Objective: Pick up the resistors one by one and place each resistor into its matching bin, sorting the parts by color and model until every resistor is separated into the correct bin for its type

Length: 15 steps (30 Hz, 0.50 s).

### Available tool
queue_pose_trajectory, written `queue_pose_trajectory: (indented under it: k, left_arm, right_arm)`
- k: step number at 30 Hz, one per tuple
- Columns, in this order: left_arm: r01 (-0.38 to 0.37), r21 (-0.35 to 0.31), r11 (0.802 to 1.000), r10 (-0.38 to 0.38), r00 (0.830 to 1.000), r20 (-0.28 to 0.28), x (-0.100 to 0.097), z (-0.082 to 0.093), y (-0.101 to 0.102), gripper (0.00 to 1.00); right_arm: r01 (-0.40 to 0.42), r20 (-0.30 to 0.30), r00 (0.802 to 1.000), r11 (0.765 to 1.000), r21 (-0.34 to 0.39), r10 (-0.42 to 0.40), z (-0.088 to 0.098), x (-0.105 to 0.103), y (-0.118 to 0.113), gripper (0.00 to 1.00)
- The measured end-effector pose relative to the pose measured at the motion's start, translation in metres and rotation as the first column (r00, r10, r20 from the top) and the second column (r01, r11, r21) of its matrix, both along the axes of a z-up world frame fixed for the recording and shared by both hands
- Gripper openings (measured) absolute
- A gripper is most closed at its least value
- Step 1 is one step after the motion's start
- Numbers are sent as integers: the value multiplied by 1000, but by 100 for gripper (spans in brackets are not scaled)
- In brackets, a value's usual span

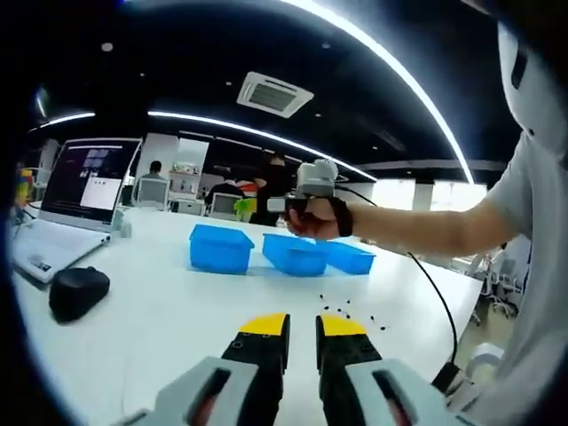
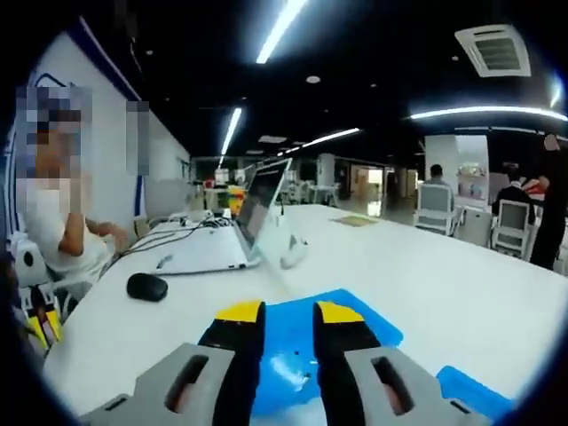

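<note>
Step in hand, as I judge it: delivery of a part to a bin; whether a resistor sits between the yellow tips cannot be told, being too small to see. Right gripper (image 2: 288,324), lower centre of the right gripper view: jaws narrowly parted, hovering over a blue bin (image 2: 373,330) whose floor shows a few dark specks; a second blue bin (image 2: 466,386) lies at lower right. To do this well, I would lower the tips well inside the rim before releasing, since a light leaded part may bounce on hard plastic, and confirm the type against the specks already there. Left gripper (image 1: 303,330), bottom centre of the left gripper view: jaws a small gap apart, nothing visibly held, idle above the white table (image 1: 160,311). Resistors (image 1: 351,312): tiny dark pieces scattered loose on the tabletop just beyond those tips, centre-right. Three blue bins (image 1: 220,248): shallow rectangular trays, smooth moulded plastic, in a row mid-frame. Table: smooth, glossy, white. Also: laptop (image 1: 80,191) at upper left, lid open; black mouse (image 1: 78,291), rounded, matte, at left.
</note>
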State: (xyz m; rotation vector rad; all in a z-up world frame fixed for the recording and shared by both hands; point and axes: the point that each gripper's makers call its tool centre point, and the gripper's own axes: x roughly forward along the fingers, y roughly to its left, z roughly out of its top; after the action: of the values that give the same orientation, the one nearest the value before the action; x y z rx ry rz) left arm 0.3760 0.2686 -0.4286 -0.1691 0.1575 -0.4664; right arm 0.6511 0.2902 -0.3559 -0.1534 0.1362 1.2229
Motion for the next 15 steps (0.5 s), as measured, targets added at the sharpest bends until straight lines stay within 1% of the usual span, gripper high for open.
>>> queue_pose_trajectory:
  k: [3,5,7,8,10,11,13,15]
  left_arm:
    - [0,-2,1000,0,1000,-1,-1,0,-1,15]
    - [0,-3,1000,0,1000,1,0,1,-2,15]
    - [3,-6,1000,-3,1000,-1,0,1,-4,14]
    - [4,-7,1000,-4,1000,-4,1,1,-6,14]
    - [9,-4,1000,-9,1000,-19,1,-2,-8,11]
    - [11,4,1000,-11,1000,-28,2,-3,-9,11]
    - [20,7,1000,-20,999,-27,2,-4,-12,11]
    - [26,6,1000,-26,999,-28,3,-4,-15,11]
  right_arm:
    - [-10,9,1000,1000,-15,10,4,-7,-6,24]
    - [-40,45,998,998,-51,42,10,-17,-15,23]
    - [-38,86,995,994,-98,46,14,-24,-27,23]
    - [-46,100,993,992,-121,59,15,-29,-32,23]
    - [-85,105,989,984,-154,102,18,-43,-42,23]
    - [-107,102,986,976,-191,128,16,-51,-47,22]
    - [-153,90,978,945,-290,187,5,-66,-59,21]
    - [-201,69,968,914,-353,240,-3,-82,-69,21]
